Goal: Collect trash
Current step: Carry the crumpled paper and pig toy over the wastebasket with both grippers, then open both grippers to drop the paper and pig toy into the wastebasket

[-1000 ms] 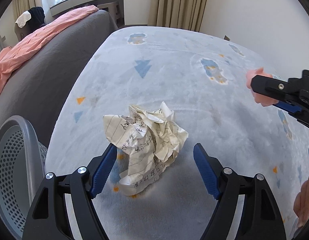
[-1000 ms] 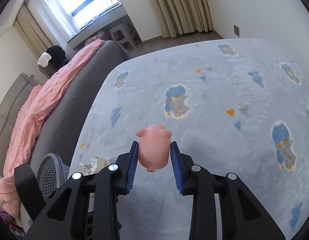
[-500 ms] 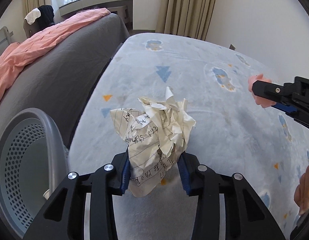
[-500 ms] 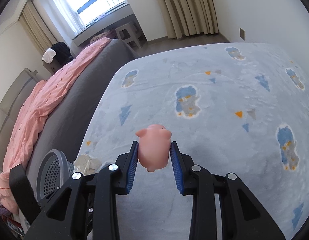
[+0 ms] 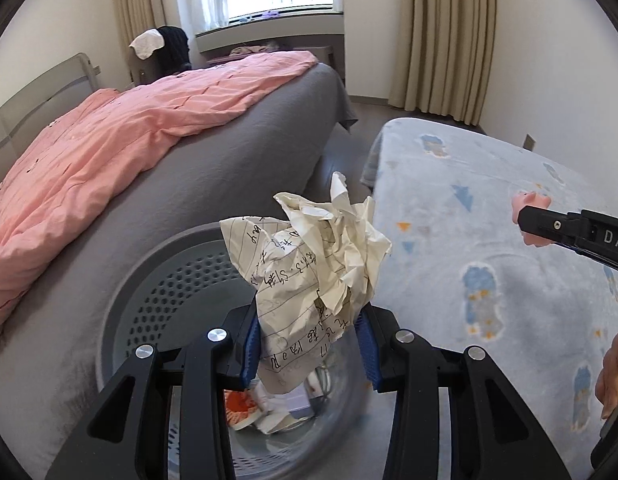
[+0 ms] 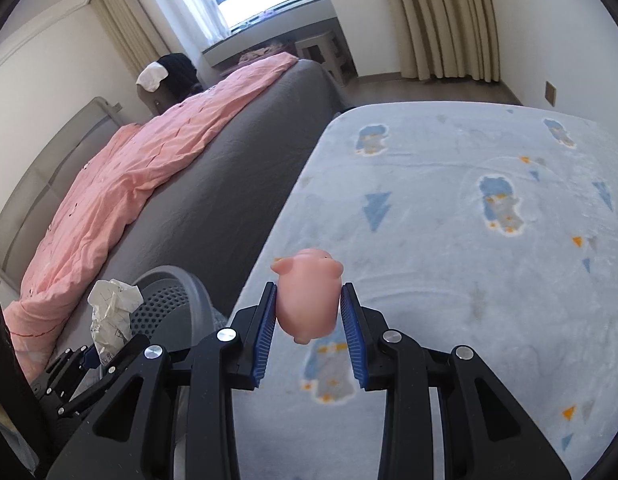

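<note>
Lifted off the rug since a second ago, the crumpled lined paper (image 5: 317, 276) now hangs over the grey perforated bin (image 5: 157, 300), pinched tight in the left gripper (image 5: 309, 354). Scraps, one orange, lie in the bin's bottom. Over the fleecy blue rug's (image 6: 449, 220) left edge, the right gripper (image 6: 309, 336) is closed on a smooth pink pig toy (image 6: 307, 300).

We see crumpled, matt lined paper (image 5: 317, 276), a smooth, faintly glossy pink pig toy (image 6: 307, 300) that looks rubbery, a perforated grey plastic bin (image 5: 165, 280), a soft fuzzy rug (image 6: 449, 208), a wrinkled pink cloth quilt (image 5: 109, 148), and matt black plastic fingers (image 5: 213, 384) with ribbed blue pads (image 5: 251, 350)
</note>
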Available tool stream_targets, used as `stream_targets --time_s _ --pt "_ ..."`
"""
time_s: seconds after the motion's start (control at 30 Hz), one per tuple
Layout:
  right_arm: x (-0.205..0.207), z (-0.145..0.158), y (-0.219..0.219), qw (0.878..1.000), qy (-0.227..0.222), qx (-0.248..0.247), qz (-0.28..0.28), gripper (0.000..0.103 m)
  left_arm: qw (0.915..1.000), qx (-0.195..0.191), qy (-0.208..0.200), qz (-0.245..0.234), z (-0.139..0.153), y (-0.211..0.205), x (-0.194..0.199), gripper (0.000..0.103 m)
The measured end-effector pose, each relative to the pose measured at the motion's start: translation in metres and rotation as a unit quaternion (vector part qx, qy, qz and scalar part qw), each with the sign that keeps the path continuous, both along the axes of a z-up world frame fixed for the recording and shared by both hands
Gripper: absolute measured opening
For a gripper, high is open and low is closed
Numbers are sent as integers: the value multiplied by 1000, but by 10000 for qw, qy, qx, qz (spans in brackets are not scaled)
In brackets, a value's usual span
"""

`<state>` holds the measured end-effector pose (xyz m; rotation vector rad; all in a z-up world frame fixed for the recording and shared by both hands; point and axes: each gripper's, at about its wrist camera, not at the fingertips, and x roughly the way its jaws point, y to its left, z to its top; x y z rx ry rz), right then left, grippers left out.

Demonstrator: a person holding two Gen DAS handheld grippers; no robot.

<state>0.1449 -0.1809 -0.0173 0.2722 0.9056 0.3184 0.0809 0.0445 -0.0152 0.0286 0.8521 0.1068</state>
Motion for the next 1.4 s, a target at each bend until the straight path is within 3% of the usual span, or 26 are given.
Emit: stream_targets --time_s 0.27,0.43,0.67,1.0,1.13,1.4 --pt "-13 0 75 9977 23 107 676 32 9990 -68 43 444 -3 61 -21 40" --pt "-18 -1 110 9955 46 216 922 32 9984 -119 46 546 -5 78 -27 40" --pt "-30 -8 147 9910 36 -19 1336 32 9975 -127 30 693 -7 100 -37 40" --pt "-35 -18 162 9879 92 -111 1544 34 9965 -240 -24 800 -5 111 -40 43" --pt "-34 -17 159 9884 89 -65 1514 45 9959 -216 -16 879 -5 113 -41 57" --pt "-35 -15 158 9892 68 -72 1463 47 9952 -177 -36 961 -4 115 -41 62"
